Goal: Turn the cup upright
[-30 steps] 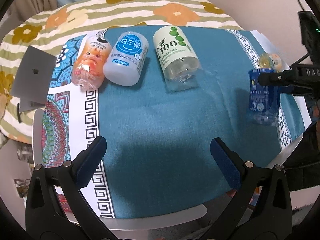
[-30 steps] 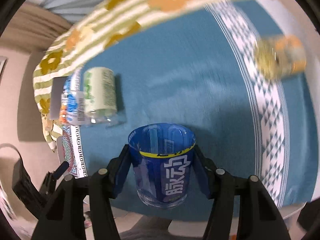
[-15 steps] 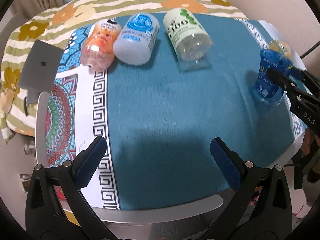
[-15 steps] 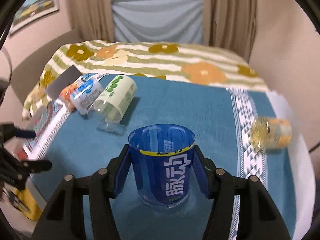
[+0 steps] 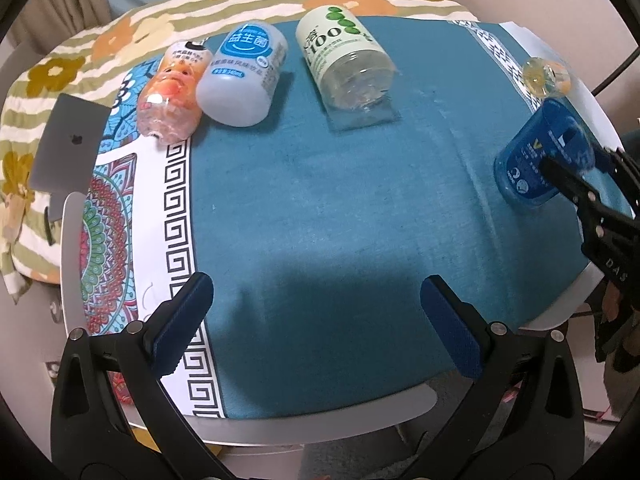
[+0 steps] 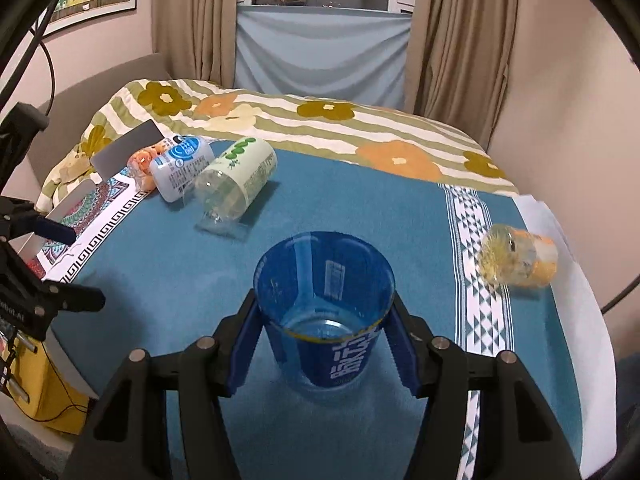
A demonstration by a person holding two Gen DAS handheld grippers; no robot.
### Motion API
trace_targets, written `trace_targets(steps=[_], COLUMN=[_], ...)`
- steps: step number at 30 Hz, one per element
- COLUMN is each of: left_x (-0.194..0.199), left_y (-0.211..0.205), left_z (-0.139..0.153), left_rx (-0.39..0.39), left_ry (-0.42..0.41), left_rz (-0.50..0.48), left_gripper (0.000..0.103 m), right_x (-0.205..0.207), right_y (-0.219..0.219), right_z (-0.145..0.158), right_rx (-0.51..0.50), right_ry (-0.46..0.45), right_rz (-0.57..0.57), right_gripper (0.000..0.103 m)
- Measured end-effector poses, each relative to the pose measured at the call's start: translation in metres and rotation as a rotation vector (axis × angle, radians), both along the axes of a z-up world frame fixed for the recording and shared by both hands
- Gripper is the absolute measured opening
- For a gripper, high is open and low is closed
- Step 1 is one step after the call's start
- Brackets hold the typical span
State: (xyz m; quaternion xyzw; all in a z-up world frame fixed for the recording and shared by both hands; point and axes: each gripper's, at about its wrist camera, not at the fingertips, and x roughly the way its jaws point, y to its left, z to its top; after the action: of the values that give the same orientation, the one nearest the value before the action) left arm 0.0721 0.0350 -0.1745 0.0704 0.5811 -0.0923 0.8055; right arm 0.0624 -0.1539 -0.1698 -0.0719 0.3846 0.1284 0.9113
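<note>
Right gripper (image 6: 322, 344): fingers (image 6: 243, 350) clamped on either side of the blue cup (image 6: 324, 312). Cup mouth up, slightly tilted, base on or just above the blue cloth (image 6: 340, 200); contact cannot be told. In the left wrist view the same cup (image 5: 540, 160) sits at the near right part of the counter (image 5: 320, 428), with the right gripper's fingers (image 5: 568, 178) across it.

Left gripper (image 5: 318, 320): fingers (image 5: 182, 322) wide apart, holding nothing, over the near edge of the counter.

Items on the cloth, all lying on their sides:
- Green-label bottle (image 5: 346, 58), clear, far centre; a flat clear wrapper touching its near end.
- Blue-label bottle (image 5: 244, 76), white, left of the green one.
- Orange bottle (image 5: 172, 94), touching the blue-label bottle on its left side, resting on the patterned border (image 5: 180, 200).
- Yellow jar (image 6: 518, 256), far right, on the white triangle-patterned band, apart from the cup.

Surroundings:
- Grey laptop (image 5: 68, 144), far left, off the counter, on the bed.
- Flowered striped blanket (image 6: 320, 116) on the bed behind the counter.
- Curtains (image 6: 452, 28) and window beyond.
</note>
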Motion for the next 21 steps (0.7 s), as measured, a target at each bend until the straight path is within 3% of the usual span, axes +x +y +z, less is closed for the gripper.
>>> trace_targets(steps=[14, 16, 18, 21], left_x=[0.000, 0.000, -0.002, -0.004], left_y=[-0.011, -0.011, -0.009, -0.005], left_z=[0.002, 0.006, 0.010, 0.022], left_rx=[0.002, 0.005, 0.008, 0.005], left_ry=[-0.013, -0.021, -0.031, -0.054], left_rz=[-0.009, -0.002, 0.008, 0.033], left_gripper=[0.103, 0.103, 0.103, 0.103], right_x=[-0.002, -0.002, -0.003, -0.005], right_y=[-0.004, -0.008, -0.013, -0.016], right_z=[-0.004, -0.003, 0.001, 0.011], right_rx=[0.015, 0.048, 0.079, 0.087], right_ry=[0.039, 0.039, 0.021, -0.004], right_rz=[-0.019, -0.036, -0.043, -0.049], right_gripper=[0.057, 0.064, 0.086, 0.097])
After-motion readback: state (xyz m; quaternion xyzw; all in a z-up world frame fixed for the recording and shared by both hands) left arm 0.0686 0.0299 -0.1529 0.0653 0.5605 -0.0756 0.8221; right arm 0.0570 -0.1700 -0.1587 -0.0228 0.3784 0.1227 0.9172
